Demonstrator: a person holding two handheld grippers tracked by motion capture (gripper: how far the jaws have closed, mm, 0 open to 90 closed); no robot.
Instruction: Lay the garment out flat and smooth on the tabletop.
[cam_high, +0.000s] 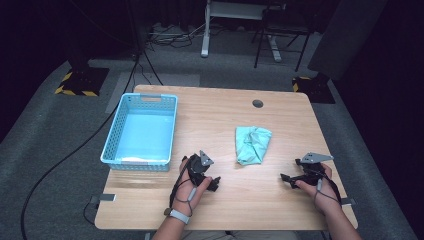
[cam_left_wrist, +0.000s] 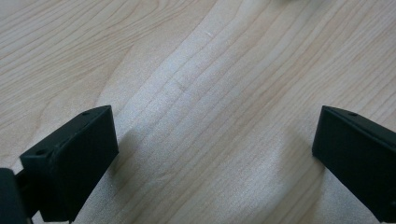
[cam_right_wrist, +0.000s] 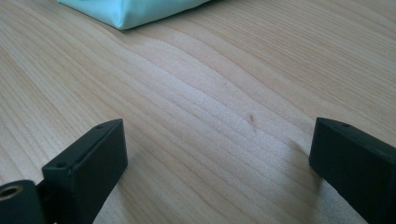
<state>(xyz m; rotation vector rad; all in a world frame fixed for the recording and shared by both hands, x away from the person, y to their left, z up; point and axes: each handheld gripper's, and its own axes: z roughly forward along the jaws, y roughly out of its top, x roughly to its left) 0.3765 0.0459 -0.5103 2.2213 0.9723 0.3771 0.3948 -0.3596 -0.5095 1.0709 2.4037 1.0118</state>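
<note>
A pale wooden counter (cam_high: 220, 197) stands on grey carpet in a dark room, with cables and stand legs beyond its far edge. Near the front edge, the left hand-held gripper (cam_high: 214, 184) rests low over bare wood, its jaws spread wide with nothing between them; the right hand-held gripper (cam_high: 286, 178) sits likewise, jaws wide apart and empty, pointing toward the middle. Between the two and a little farther from the person lies a crumpled mint-green cloth (cam_high: 253, 144), its long axis running roughly from near to far, its near end tapering toward the person. It lies forward and to the right of the left hand-held gripper, forward and to the left of the right one; both seem about equally near, and the right gripper view catches a folded edge of the cloth (cam_right_wrist: 133, 10) just ahead. Nothing stands in between. A light blue basket (cam_high: 113, 149) sits empty at the left, well apart from the cloth.
</note>
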